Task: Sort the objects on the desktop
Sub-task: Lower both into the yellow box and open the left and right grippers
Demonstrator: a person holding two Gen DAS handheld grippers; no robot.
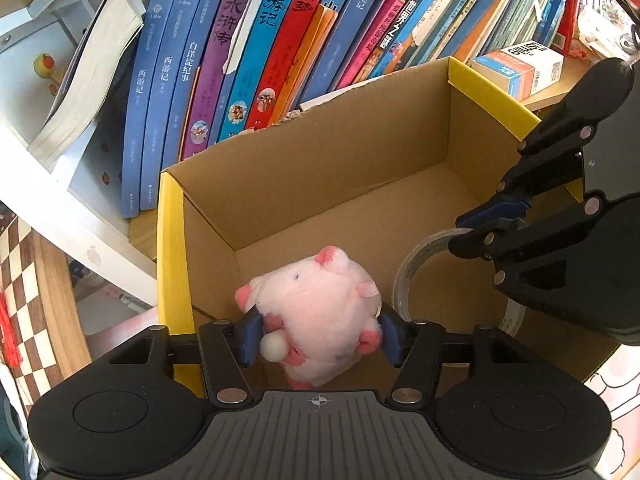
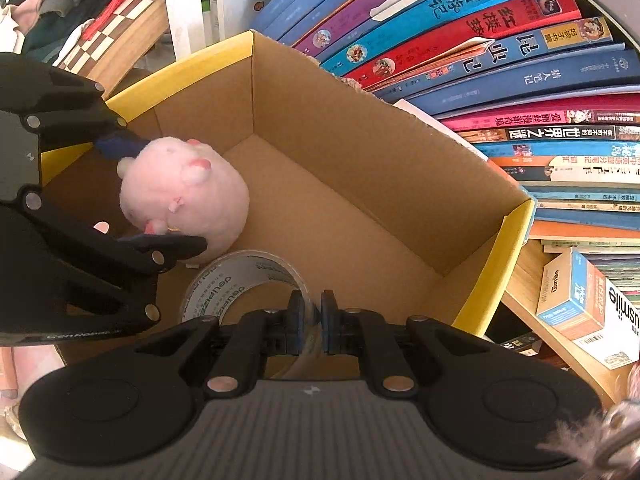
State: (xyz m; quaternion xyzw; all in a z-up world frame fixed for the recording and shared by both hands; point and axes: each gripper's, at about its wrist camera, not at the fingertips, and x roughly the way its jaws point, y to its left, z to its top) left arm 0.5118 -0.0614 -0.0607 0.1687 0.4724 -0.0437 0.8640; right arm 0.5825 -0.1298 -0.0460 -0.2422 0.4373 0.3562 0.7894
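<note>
A pink plush pig (image 1: 316,308) sits low inside the open cardboard box (image 1: 170,256), between the blue pads of my left gripper (image 1: 320,338); both pads touch its sides. In the right wrist view the pig (image 2: 184,192) lies near the box's left wall (image 2: 360,148), with the left gripper (image 2: 148,196) around it. My right gripper (image 2: 312,322) is shut on the wall of a clear tape roll (image 2: 224,280), which is down in the box beside the pig. From the left wrist the tape roll (image 1: 404,276) and the right gripper (image 1: 480,228) show at the right.
A row of upright books (image 1: 280,40) stands on a shelf right behind the box. A white and blue carton (image 1: 524,68) lies to the box's right on a wooden ledge. A checkered board (image 1: 24,300) leans at the far left. The box's far half holds nothing.
</note>
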